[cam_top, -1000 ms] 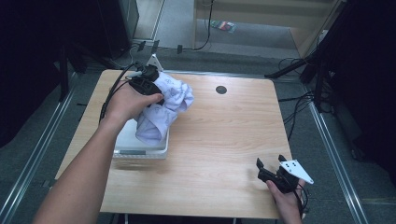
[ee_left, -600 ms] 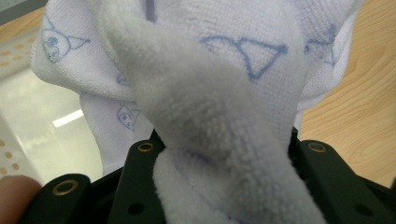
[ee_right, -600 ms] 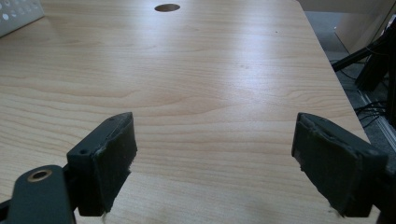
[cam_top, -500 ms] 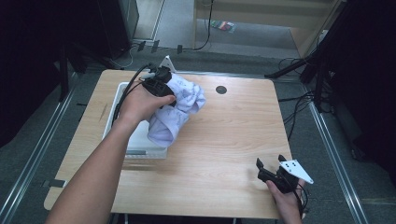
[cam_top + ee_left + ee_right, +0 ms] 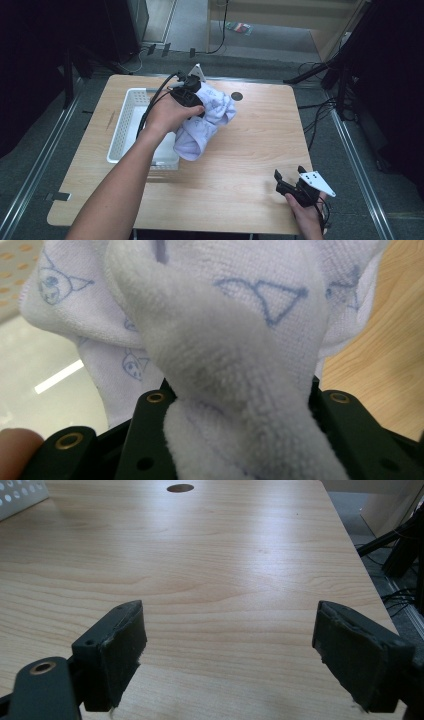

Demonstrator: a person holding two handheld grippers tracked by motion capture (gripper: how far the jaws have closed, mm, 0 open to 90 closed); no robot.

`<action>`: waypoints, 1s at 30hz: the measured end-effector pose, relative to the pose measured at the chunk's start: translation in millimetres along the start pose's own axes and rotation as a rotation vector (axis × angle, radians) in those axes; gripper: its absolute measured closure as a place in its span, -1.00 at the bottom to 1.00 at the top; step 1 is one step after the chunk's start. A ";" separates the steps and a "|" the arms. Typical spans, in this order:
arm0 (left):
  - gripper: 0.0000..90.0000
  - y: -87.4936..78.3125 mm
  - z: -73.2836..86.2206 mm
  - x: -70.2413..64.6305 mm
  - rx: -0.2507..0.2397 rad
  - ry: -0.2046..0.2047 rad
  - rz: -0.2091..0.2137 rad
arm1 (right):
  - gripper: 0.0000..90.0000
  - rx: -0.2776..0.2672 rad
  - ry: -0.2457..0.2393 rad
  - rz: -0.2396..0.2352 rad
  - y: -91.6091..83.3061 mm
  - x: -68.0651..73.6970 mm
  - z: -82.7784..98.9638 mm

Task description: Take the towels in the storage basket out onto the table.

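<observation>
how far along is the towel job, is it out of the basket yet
Done: the left tool is shut on the white towel and has it lifted, bunched, hanging past the right rim of the white basket over the wooden table. In hand: carrying it across. Left: setting it down on the table, probably spreading it. The right tool waits open near the front right corner.

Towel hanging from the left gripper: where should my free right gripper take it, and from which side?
Take the towel at its drooping lower fold, just above the table. That end hangs free, clear of the white basket. Probably best to come in level from the table's open right side, with the right gripper open; the left gripper pinches the top bunch.
</observation>
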State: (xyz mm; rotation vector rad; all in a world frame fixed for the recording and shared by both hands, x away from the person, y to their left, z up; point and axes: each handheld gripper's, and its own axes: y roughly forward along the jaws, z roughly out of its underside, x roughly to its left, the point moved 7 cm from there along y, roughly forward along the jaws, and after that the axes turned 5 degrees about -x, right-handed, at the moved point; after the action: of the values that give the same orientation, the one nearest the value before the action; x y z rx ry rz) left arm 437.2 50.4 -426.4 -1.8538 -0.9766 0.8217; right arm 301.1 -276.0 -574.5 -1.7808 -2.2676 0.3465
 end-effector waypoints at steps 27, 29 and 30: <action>0.30 52.8 2.5 -36.0 0.032 0.051 0.065 | -0.69 -0.003 0.003 -0.003 -0.4 -0.1 -0.1; 0.30 60.5 6.6 -36.7 0.051 0.059 0.068 | -0.69 -0.002 0.005 -0.003 -0.3 0.0 -0.1; 0.30 67.4 10.1 -36.6 0.059 0.048 0.071 | -0.69 -0.003 0.003 -0.003 -0.3 -0.1 -0.1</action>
State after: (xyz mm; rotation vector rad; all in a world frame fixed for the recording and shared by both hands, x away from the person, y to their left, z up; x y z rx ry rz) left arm 431.5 0.9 -485.5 -1.8577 -0.8515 0.8360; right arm 300.8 -276.1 -574.3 -1.7777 -2.2695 0.3402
